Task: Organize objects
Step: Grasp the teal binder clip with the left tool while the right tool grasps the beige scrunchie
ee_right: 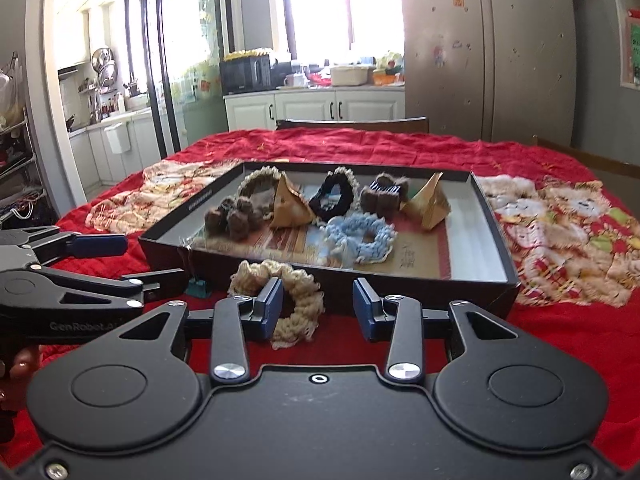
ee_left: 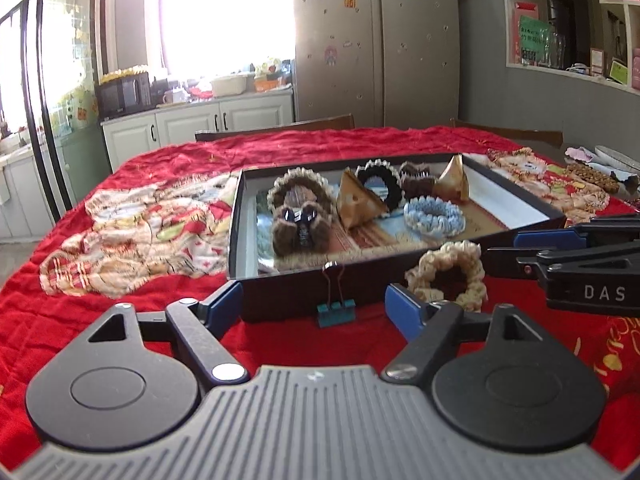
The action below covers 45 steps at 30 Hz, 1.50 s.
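Two loose things are lying outside the black tray (ee_left: 520, 194), and we are reaching for both at once: the teal binder clip (ee_left: 336, 312) and the cream scrunchie (ee_right: 288, 300), each on the red quilt (ee_left: 120, 160) just in front of the tray's near wall.

We are holding the left gripper (ee_left: 316, 300) wide, nothing between its blue pads, with the clip sitting roughly midway in the gap and just beyond the fingertips. We are holding the right gripper (ee_right: 318, 304) parted more narrowly, also empty; its left pad is overlapping the scrunchie's ring, though we cannot tell whether it is touching the yarn.

By our reading, we are at the approach stage of two pick-ups. The next move is calling for the left pads to come down around the clip's body, and for the right pair to straddle one side of the scrunchie's ring before squeezing, then a lift over the tray wall.

Counting inside the tray, we are seeing:
- three scrunchies: beige, black and pale blue (ee_left: 434, 216)
- two furry brown claw clips
- two tan folded pyramid packets

Outside: one scrunchie and one binder clip.
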Each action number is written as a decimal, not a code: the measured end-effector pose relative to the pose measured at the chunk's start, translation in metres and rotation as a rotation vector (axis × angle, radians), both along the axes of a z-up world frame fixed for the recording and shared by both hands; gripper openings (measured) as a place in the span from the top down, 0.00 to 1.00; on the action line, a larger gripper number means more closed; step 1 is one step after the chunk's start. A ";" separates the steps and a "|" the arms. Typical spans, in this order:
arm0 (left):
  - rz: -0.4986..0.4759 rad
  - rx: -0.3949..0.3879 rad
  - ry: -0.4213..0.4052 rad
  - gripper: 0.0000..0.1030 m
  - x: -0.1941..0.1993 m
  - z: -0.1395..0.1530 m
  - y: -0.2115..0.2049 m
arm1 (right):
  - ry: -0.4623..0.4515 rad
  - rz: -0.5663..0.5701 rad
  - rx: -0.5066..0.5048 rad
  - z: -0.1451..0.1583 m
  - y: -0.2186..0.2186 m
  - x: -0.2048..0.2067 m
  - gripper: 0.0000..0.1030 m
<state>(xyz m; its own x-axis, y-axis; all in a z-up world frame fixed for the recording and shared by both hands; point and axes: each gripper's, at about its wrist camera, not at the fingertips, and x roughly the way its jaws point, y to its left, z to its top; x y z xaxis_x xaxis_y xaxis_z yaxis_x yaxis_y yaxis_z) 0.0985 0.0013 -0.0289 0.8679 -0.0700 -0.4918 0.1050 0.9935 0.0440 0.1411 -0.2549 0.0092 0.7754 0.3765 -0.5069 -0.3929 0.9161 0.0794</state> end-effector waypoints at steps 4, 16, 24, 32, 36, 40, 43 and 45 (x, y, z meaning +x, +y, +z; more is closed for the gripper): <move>0.008 -0.005 0.028 0.24 0.006 -0.008 -0.002 | 0.018 0.005 -0.003 -0.006 0.004 0.005 0.67; 0.042 -0.087 0.111 0.32 0.021 -0.019 0.001 | 0.060 -0.010 -0.017 -0.017 0.010 0.017 0.72; 0.063 -0.110 0.137 0.41 0.028 -0.020 0.000 | 0.070 -0.018 -0.018 -0.020 0.012 0.020 0.73; 0.087 -0.099 0.147 0.52 0.030 -0.019 -0.005 | 0.073 -0.020 -0.017 -0.022 0.013 0.021 0.73; 0.120 -0.102 0.147 0.71 0.030 -0.019 -0.004 | 0.076 -0.016 -0.014 -0.023 0.014 0.022 0.77; 0.124 -0.113 0.147 0.72 0.030 -0.020 -0.002 | 0.079 -0.014 -0.010 -0.023 0.014 0.022 0.80; 0.125 -0.120 0.146 0.72 0.029 -0.020 -0.002 | 0.081 -0.011 -0.006 -0.024 0.015 0.021 0.82; 0.123 -0.126 0.145 0.73 0.028 -0.019 -0.001 | 0.082 -0.009 -0.004 -0.025 0.015 0.021 0.84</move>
<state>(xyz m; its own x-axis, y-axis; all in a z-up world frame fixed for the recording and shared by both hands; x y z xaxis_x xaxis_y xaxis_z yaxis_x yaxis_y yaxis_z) 0.1269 0.0001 -0.0484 0.7947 -0.0365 -0.6058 -0.0211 0.9959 -0.0878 0.1625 -0.2400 -0.0153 0.7346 0.3677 -0.5702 -0.3770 0.9200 0.1074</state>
